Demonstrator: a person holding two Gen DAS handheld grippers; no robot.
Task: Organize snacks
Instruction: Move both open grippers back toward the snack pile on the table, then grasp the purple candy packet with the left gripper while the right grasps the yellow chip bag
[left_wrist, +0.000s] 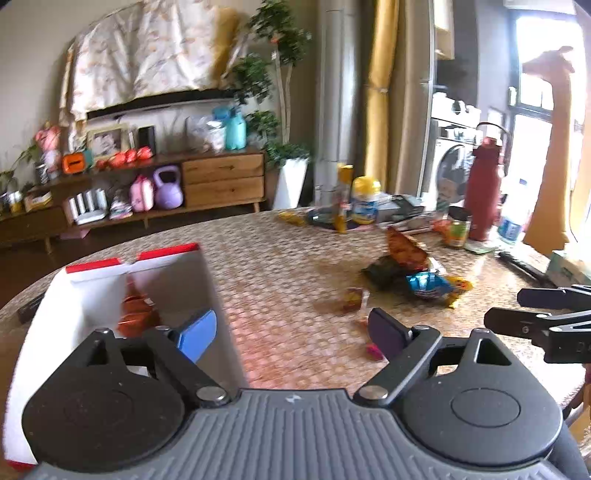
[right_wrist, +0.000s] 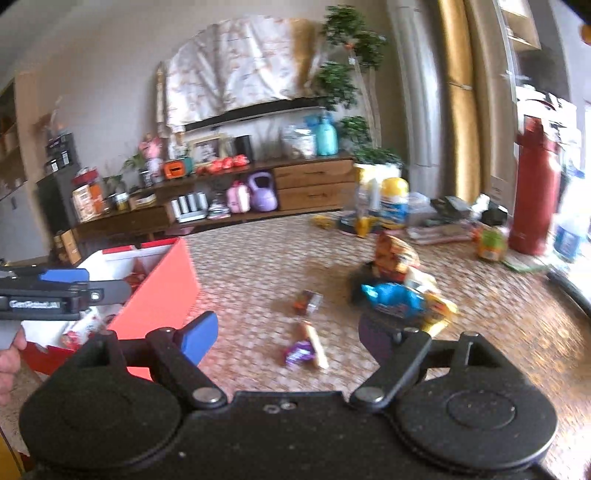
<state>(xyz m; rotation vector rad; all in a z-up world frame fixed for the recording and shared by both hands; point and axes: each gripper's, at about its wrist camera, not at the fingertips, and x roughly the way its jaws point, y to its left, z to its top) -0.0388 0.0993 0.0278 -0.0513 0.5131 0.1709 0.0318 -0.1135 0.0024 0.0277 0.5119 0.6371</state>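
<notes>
Right gripper (right_wrist: 291, 338) spread wide, nothing pinched: the small purple foil-wrapped snack (right_wrist: 300, 352) lies mid-frame between its fingers, beside a tan stick snack (right_wrist: 314, 343) running upper-left to lower-right; left gripper (left_wrist: 295, 334) spread too.

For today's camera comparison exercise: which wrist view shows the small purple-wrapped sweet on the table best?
The right wrist view: the purple sweet lies whole, though blurred, on the table between the open fingers. The left wrist view shows only a pinkish sliver beside its dark finger, probably the same sweet.
</notes>
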